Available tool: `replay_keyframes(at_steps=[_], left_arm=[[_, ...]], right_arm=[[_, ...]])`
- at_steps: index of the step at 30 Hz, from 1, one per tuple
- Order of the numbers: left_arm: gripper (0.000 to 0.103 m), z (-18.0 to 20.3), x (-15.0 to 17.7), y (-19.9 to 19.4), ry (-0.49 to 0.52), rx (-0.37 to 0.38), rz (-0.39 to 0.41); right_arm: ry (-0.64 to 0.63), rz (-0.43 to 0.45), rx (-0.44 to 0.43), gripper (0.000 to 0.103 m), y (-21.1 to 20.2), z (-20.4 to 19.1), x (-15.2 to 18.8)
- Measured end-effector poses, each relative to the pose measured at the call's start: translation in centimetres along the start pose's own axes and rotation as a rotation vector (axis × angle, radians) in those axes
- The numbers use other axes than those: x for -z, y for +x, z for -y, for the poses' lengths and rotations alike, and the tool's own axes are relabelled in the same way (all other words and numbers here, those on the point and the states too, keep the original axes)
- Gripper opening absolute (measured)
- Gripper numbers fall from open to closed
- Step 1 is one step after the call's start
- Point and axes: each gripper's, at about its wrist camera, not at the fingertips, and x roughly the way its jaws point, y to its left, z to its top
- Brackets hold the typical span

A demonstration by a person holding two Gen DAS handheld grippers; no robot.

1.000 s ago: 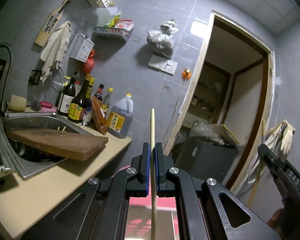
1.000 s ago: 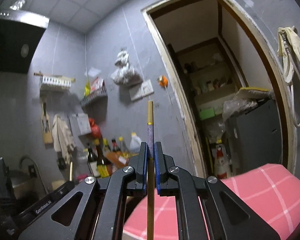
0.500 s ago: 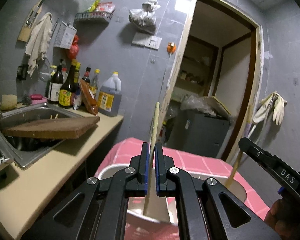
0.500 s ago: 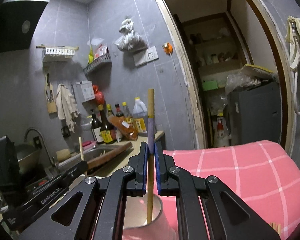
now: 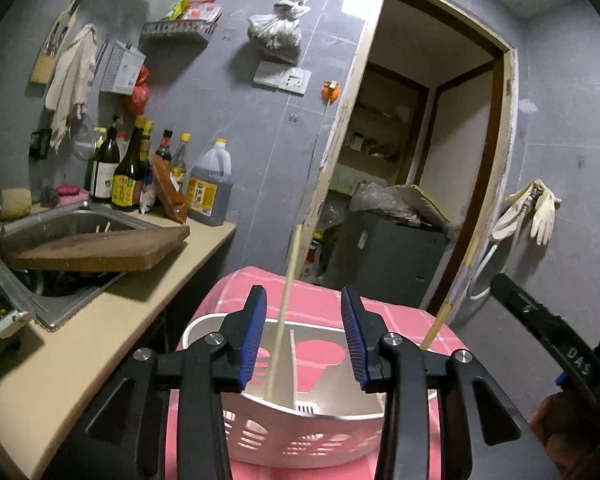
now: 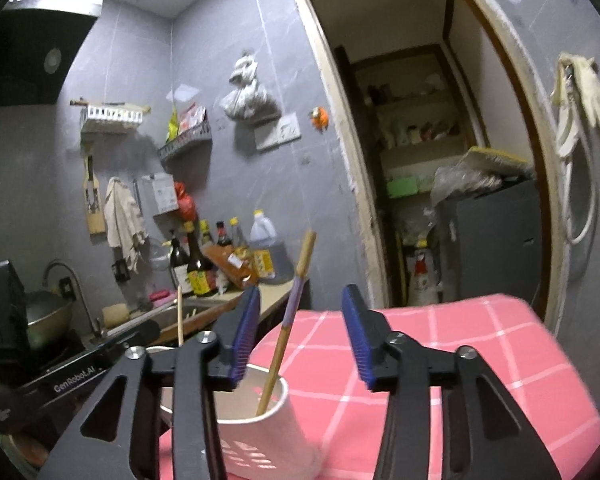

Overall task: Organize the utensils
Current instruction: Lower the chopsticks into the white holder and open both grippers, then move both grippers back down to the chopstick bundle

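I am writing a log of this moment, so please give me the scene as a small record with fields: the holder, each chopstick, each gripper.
holder: white utensil holder with a divider, standing on the pink checked cloth
plain chopstick: pale chopstick leaning in the holder, touching neither pad
banded chopstick: chopstick with purple band leaning in the holder, free of the pads
left gripper: jaws opening, chopstick between them
right gripper: jaws opening, chopstick between them

the utensil holder [image 5: 300,412] sat on the checked cloth [image 5: 396,316] at lower centre, a divider [image 5: 293,364] splitting it. one chopstick [image 5: 283,312] leaned in its left compartment, another [image 6: 286,328] at its right end (right-wrist view). the counter [image 5: 100,340] with sink [image 5: 60,224] lay left, the doorway [image 5: 428,152] upper right.
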Motion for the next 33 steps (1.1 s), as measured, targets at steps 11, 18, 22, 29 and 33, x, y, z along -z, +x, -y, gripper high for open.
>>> replay_keyframes(at_steps=[11,18,22,29,33], left_arm=[[0.084,4.4,0.2,-3.6,0.020,0.068,0.043],[0.096,7.3,1.5,-5.1,0.037,0.116,0.047],[0.096,9.2,2.7,-5.5,0.071,0.144,0.028],[0.096,11.8,5.1,-4.6,0.118,0.179,-0.049],[0.096,13.0,7.0,-3.2,0.141,0.169,-0.121]], right_arm=[[-0.037,0.091,0.084,0.093,-8.9,2.6,-2.0],[-0.085,0.105,0.160,0.103,-12.7,4.0,-1.6],[-0.103,0.090,0.203,0.103,-14.0,4.9,-1.0],[-0.147,0.011,0.261,0.103,-14.6,6.6,0.8],[-0.131,-0.053,0.289,0.103,-14.3,8.1,1.8]])
